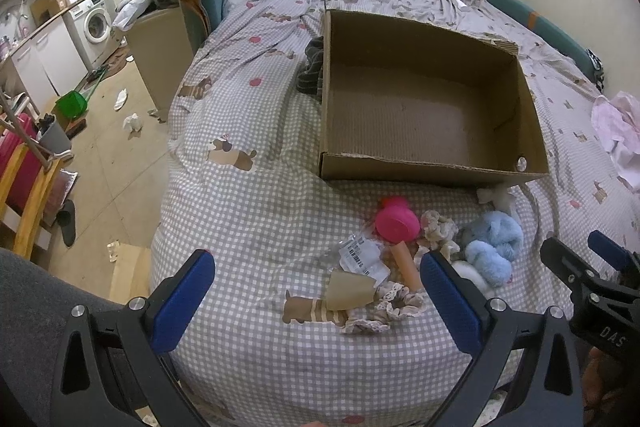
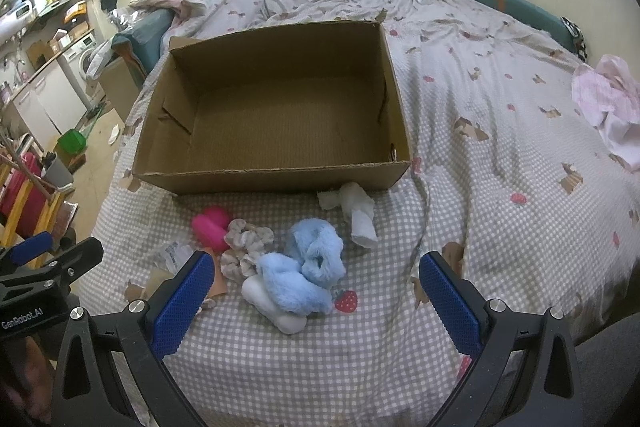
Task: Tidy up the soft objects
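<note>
Both my grippers are hovering over the gingham bedspread (image 2: 320, 367), holding nothing: left gripper (image 1: 316, 287) spread wide, right gripper (image 2: 314, 287) spread wide too, textured blue pads (image 2: 180, 303) showing. The soft stuff sits in a little heap just near of the open corrugated cardboard box (image 2: 276, 175), which is bare inside. There's a fluffy blue scrunchie (image 2: 308, 267), a frilly beige scrunchie (image 2: 244, 247), a round hot-pink plush thing (image 2: 210, 227), a rolled white cloth (image 2: 360, 211) touching the box's front wall, and a lace-edged scrunchie (image 1: 396, 303) by a crinkly labelled plastic bag (image 1: 360, 255).
</note>
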Demonstrator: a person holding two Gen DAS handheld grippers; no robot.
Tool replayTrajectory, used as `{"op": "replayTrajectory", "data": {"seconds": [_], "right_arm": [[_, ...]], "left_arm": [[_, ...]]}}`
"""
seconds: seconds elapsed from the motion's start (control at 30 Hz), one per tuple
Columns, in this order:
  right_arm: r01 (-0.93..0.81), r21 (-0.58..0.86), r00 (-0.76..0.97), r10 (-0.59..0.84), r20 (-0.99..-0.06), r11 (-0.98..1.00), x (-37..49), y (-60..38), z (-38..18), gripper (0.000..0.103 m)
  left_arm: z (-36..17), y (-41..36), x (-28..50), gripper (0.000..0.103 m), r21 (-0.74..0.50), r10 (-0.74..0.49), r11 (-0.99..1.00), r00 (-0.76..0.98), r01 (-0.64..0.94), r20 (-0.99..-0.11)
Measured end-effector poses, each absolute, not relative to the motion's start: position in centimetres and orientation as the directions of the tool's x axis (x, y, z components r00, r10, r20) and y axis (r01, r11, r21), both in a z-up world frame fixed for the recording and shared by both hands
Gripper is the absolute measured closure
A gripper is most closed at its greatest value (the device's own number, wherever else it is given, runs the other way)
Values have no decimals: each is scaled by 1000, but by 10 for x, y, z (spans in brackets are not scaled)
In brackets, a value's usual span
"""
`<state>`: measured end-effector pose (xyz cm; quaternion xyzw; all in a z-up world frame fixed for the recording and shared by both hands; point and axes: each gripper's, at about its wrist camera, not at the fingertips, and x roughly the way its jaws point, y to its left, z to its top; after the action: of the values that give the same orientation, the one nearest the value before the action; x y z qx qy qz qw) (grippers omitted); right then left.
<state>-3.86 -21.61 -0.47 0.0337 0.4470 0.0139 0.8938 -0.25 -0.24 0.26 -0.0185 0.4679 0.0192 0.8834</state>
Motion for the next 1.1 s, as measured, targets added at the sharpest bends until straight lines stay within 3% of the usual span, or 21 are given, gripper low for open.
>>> {"op": "replayTrajectory", "data": {"seconds": [0.23, 0.5, 0.77, 0.93, 1.1], "right_arm": [[6, 87, 592, 66, -803, 996, -37, -218, 1, 0], [47, 266, 517, 205, -831, 963, -22, -249, 16, 0], [90, 314, 234, 286, -929, 945, 10, -247, -46, 0], [93, 269, 186, 249, -951, 959, 26, -223, -85, 0], [64, 242, 150, 230, -961, 968, 42, -205, -113, 18]], "left_arm": [[4, -3, -2, 1, -15, 18, 998, 561, -53, -827], [5, 17, -2, 1, -78, 2, 988, 522, -131, -853], [-7, 41, 0, 1, -69, 40, 971, 436, -230, -899], [-13, 53, 2, 1, -102, 12, 960, 404, -261, -915], [-19, 59, 5, 1, -109, 7, 951, 374, -288, -927]]}}
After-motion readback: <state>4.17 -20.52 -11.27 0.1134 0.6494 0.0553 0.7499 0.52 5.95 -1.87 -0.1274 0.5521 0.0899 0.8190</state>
